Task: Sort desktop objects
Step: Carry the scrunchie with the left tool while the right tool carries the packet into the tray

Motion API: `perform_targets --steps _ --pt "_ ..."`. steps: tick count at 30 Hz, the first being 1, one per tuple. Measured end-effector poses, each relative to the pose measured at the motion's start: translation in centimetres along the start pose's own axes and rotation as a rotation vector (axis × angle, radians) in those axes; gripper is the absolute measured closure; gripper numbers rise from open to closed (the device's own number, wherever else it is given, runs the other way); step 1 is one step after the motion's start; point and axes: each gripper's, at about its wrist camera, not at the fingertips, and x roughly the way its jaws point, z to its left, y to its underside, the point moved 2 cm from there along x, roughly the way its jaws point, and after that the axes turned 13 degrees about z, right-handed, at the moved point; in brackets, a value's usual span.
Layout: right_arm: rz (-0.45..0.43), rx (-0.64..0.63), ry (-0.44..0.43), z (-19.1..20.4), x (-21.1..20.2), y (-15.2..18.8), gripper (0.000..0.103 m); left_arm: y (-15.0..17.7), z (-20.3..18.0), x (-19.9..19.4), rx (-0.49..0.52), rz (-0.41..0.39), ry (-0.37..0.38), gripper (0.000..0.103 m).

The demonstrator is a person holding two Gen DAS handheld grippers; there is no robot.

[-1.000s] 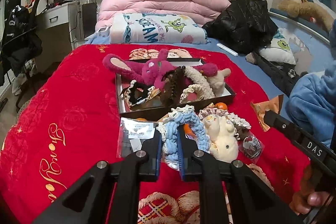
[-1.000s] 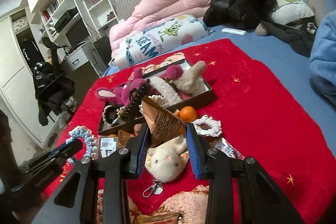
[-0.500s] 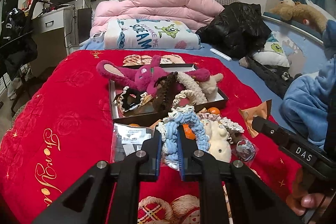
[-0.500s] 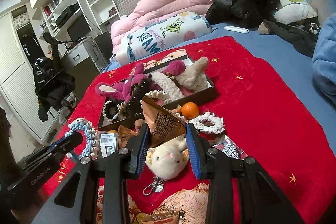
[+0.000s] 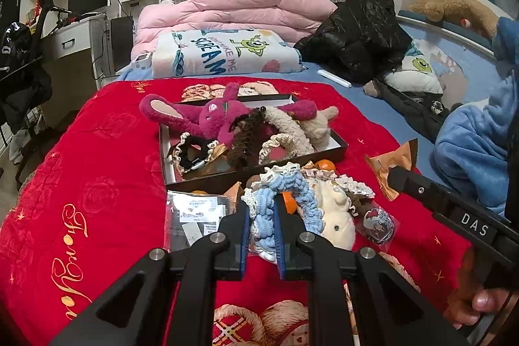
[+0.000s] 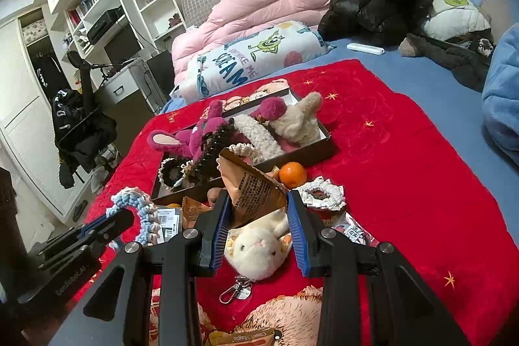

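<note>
Gripping a soft, light blue crocheted scrunchie (image 5: 292, 200), the left tool (image 5: 262, 235) pinches its squashy band just before the black tray (image 5: 337, 148). The right tool (image 6: 258, 229) clamps a crinkly brown snack packet (image 6: 249, 190) by its stiff body, near that tray.

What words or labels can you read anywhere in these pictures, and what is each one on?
"SCREAM" and "MAKE ME": the folded monster blanket.
"DAS": the right gripper, on its side.
"GenRoboAI": the left gripper, on its side, partly blurred.
Gold script, roughly "For You": the red blanket.
Print on the brown snack packet: too small to read.
White labels on the clear bag: too small.
</note>
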Motion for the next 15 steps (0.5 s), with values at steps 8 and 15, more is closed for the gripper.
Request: perform_targets --steps 8,15 --pt "-0.001 -0.013 0.013 0.1 0.3 0.0 0.070 -0.9 -0.7 0.9 0.024 0.005 0.006 0.090" --pt "-0.001 -0.008 0.022 -0.1 0.3 0.0 0.070 -0.6 -0.9 1.1 0.015 0.017 0.026 0.090"
